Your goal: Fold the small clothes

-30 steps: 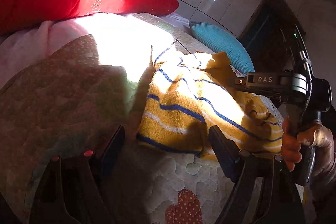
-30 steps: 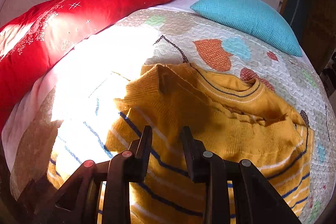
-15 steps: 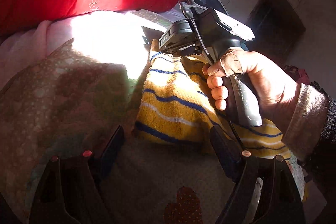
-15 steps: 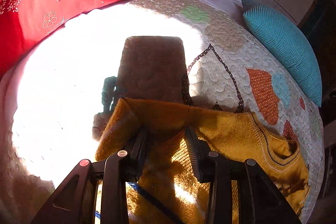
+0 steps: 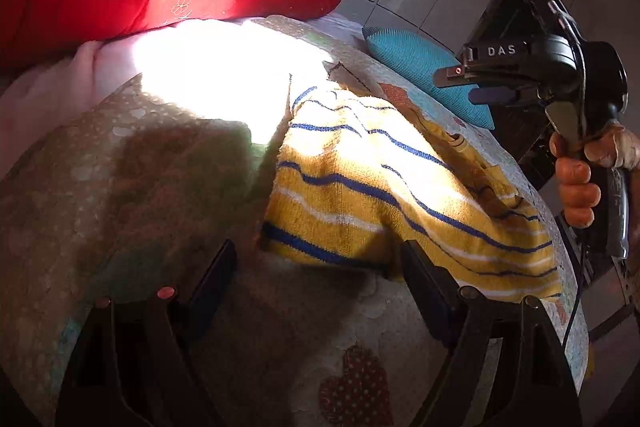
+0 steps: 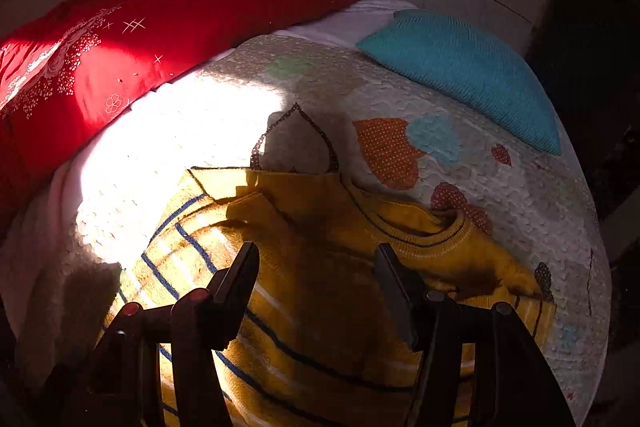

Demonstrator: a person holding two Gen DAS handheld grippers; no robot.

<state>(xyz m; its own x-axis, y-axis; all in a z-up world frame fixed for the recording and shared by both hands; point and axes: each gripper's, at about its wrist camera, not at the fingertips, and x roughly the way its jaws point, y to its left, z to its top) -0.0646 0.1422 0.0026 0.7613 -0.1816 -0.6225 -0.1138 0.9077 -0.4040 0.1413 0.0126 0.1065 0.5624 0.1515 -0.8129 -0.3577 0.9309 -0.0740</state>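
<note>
Half a second ago the right gripper (image 6: 316, 287) was pinching the far edge of the yellow knitted sweater with blue and white stripes (image 5: 384, 195) out over the sunlit quilt; now it is pulling back and up toward the near right, its jaws are opening, and nothing is sitting between them. The sweater is lying on the near right part of the bed, its sleeve folded across the body so that a striped panel is covering the plain yellow chest, with the ribbed collar (image 6: 436, 231) showing to the right. In the left wrist view the garment is reading as a compact slab with a straight near hem, so this fold is looking finished and a further fold is probably coming next. The left gripper (image 5: 320, 279) is hovering just short of that near hem, its fingers spread wide and empty, well placed to take the hem. The person's hand (image 5: 580, 183) is gripping the right tool's handle at the right edge. Beneath the sweater the pale quilted bedspread with heart patches (image 6: 460, 155) is catching a hard patch of sun on the left. Farther off, a long red embroidered pillow (image 6: 180, 23) is lying at the far left and a teal ribbed cushion (image 6: 468, 71) at the far right.
</note>
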